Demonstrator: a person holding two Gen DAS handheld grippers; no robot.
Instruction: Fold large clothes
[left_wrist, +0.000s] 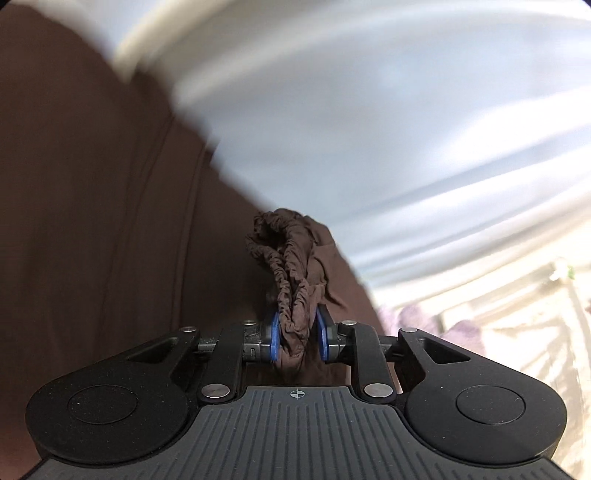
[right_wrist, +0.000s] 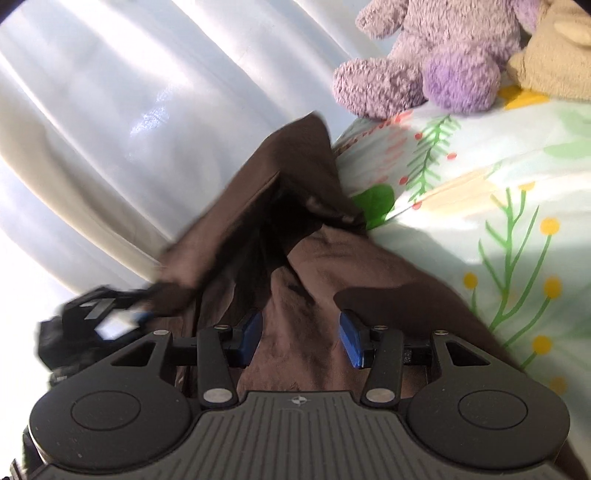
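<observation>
A large dark brown garment (left_wrist: 92, 221) hangs to the left in the left wrist view, blurred by motion. My left gripper (left_wrist: 298, 334) is shut on its gathered elastic band (left_wrist: 291, 266), which bunches up between the blue pads. In the right wrist view the brown garment (right_wrist: 303, 266) drapes over the bed edge. My right gripper (right_wrist: 300, 338) is open just above the cloth, with nothing between its pads. The left gripper (right_wrist: 107, 317) shows blurred at the left, holding the cloth.
A floral bedsheet (right_wrist: 498, 192) covers the bed at the right. A purple plush toy (right_wrist: 436, 59) and a tan plush toy (right_wrist: 554, 55) sit at its far end. Pale curtains (right_wrist: 110, 110) hang behind; they also fill the left wrist view (left_wrist: 388, 129).
</observation>
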